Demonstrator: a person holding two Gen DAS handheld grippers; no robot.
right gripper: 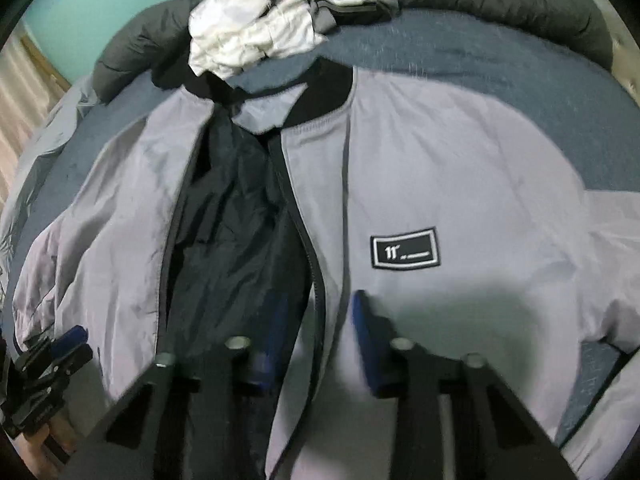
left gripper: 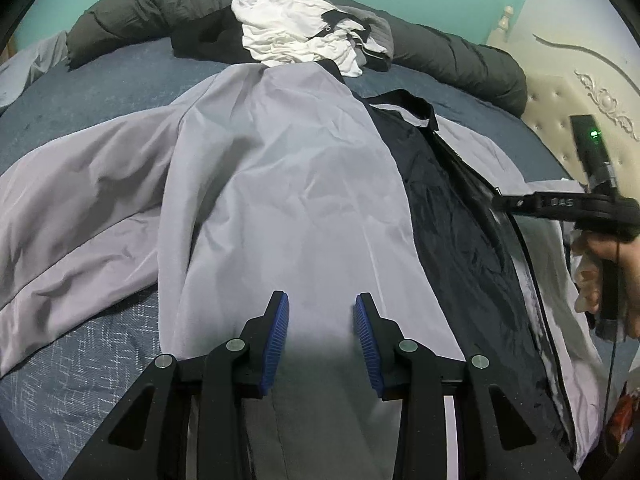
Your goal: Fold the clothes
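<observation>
From my left wrist camera, the grey jacket [left gripper: 280,184] lies face up and unzipped across the blue bedspread [left gripper: 72,392], collar pointing toward the heap of unfolded clothes [left gripper: 296,40] at the far side. I take it that it was spread flat like this so its panels can be folded inward. My left gripper [left gripper: 321,320] hovers over the jacket's hem end with its blue pads partly apart; nothing is pinched between them, the front panel merely lies beneath. Beside the jacket's dark lining [left gripper: 452,216], my right gripper [left gripper: 500,202] reaches in toward the zipper edge, held by a hand [left gripper: 608,280].

From my right wrist camera, blurred by motion, the jacket's chest patch [right gripper: 405,248] sits just beyond the right gripper [right gripper: 320,320]. Its pads straddle the zipper edge [right gripper: 316,280] of the patch-side panel with a gap between them, and I cannot tell whether they press the cloth. I judge I am lining up to take that edge and close the front. The left gripper [right gripper: 66,344] shows at the jacket's opposite hem corner.
</observation>
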